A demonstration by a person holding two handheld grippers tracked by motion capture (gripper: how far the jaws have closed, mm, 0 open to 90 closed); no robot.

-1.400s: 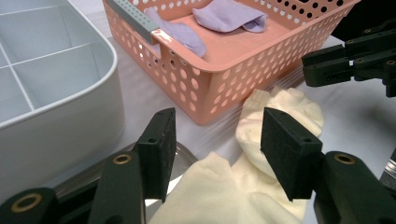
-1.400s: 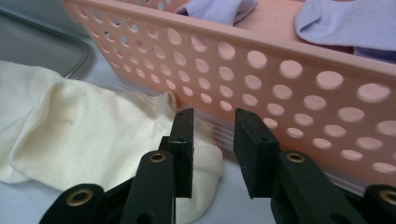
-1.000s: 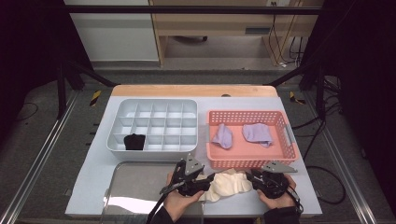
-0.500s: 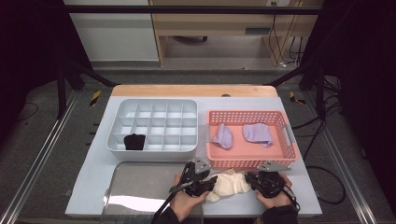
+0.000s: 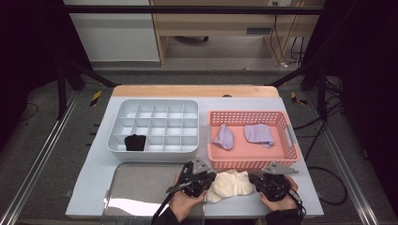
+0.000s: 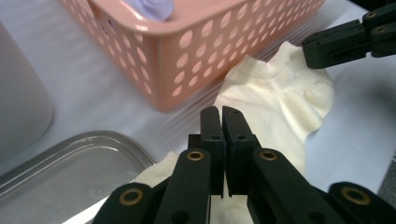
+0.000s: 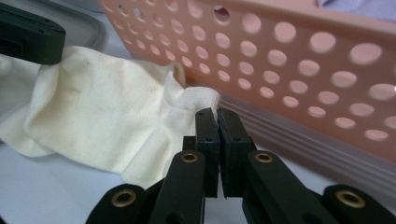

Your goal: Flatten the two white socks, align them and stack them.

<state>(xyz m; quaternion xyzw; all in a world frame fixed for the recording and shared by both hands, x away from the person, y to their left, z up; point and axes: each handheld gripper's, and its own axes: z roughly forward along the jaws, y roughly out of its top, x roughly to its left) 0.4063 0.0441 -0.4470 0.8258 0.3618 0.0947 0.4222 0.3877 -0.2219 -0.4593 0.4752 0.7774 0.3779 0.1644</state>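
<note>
At the left, the metal tray [image 5: 141, 187] lies at the table's [image 5: 94, 178] near edge, with bare table beside it. The left gripper [image 5: 202, 180] sits over the tray's right rim; its jaws have just closed and now pinch the left end of the cream sock [image 5: 230, 185]. The sock lies flat on the table just in front of the pink basket [image 5: 248, 161], close against its wall. The right gripper [image 5: 260, 182] has likewise just closed, clamping the sock's cuff end. Right of it, open table runs to the edge.
</note>
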